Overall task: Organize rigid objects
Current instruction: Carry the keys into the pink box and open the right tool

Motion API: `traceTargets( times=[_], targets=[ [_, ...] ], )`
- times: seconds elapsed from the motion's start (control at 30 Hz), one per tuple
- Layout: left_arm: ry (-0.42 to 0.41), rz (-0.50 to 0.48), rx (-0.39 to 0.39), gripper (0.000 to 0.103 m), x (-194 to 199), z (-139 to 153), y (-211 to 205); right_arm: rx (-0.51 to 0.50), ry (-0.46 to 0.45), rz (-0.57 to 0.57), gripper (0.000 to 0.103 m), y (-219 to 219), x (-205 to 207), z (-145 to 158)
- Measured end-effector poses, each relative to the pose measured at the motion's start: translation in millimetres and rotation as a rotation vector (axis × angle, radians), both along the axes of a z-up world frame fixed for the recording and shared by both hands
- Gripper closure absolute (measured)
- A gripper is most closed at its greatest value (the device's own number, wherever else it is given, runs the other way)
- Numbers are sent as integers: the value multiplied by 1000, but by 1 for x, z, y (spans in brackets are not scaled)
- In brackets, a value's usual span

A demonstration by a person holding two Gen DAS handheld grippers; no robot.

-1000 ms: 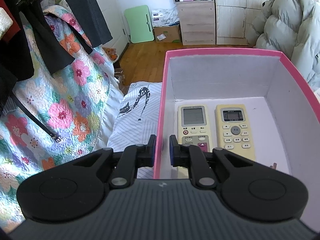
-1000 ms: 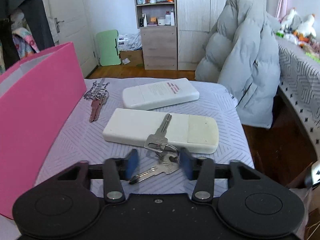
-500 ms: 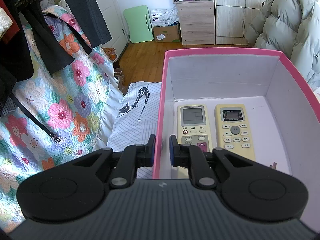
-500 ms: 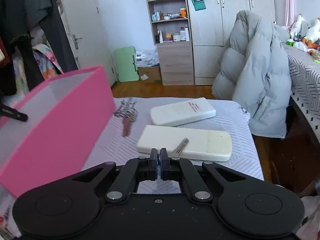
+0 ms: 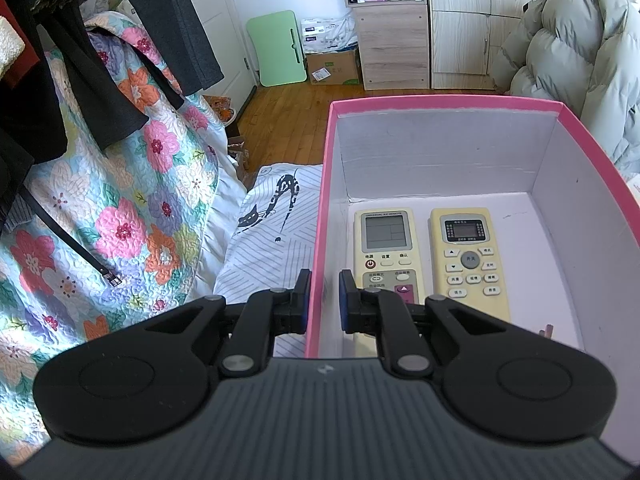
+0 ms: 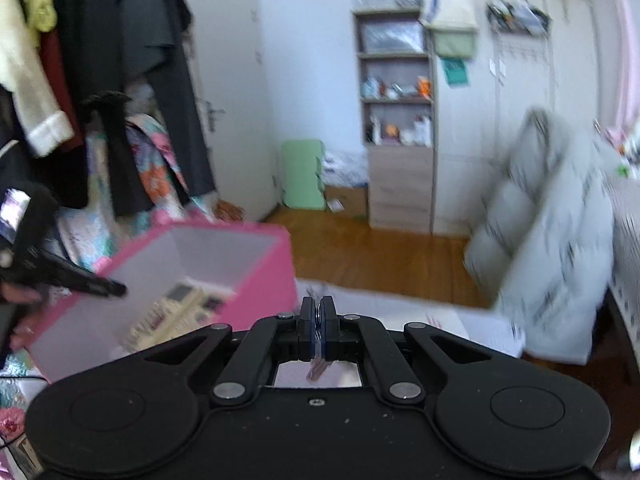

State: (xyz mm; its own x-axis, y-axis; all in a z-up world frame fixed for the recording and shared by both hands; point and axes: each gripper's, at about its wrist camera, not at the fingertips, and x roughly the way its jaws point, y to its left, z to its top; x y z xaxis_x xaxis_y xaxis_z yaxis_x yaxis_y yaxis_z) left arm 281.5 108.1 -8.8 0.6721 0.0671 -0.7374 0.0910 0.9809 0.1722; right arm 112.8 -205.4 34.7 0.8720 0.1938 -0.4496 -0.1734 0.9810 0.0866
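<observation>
Left wrist view: the left gripper (image 5: 323, 300) has its jaws pinching the near-left wall of the pink box (image 5: 440, 101), one pad outside and one inside, holding the box steady on the bed (image 5: 276, 216). Inside, 2 remotes lie flat, side by side and face up: a white remote (image 5: 386, 248) on the left and a yellowish remote (image 5: 468, 256) on the right. The right part of the box floor is bare, so there is room for more. By my reading, this part of the sorting is done, with 2 items stowed.

Right wrist view: the right gripper (image 6: 319, 328) has its jaws pressed together on a key bunch (image 6: 319, 364); a ring shows between the pads and a key hangs below them. The picture is blurred, so finer detail is lost. The box sits to the left and lower, and the left gripper appears at its near-left edge. The keys are in the air, not yet over the box; I judge that carrying them there and releasing them is what remains of this step.

Only the left view shows the box floor clearly and the free space. Only the right view shows the keys, the box from outside, and part of a hand (image 6: 16, 304) at the far left. Neither view shows plainly what else lies on the bed, so how many items remain I cannot tell.
</observation>
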Motion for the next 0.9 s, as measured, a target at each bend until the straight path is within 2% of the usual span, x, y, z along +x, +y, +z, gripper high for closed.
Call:
traceTargets(
  times=[0.2, 0.4, 0.5, 0.77, 0.9],
  targets=[
    [-6, 11, 7, 93, 0, 0, 0, 8, -69, 163, 100, 32, 15, 45],
    [-9, 10, -4, 94, 0, 1, 2, 55, -25, 334, 100, 83, 45, 50],
    [-11, 12, -6, 94, 0, 2, 2, 86, 48, 391, 100, 105, 72, 40],
    [-5, 14, -10, 93, 1, 1, 3, 254, 388, 439, 100, 150, 164, -17],
    [-1, 12, -20, 93, 2, 2, 5, 242, 498, 407, 99, 170, 191, -43]
  ],
)
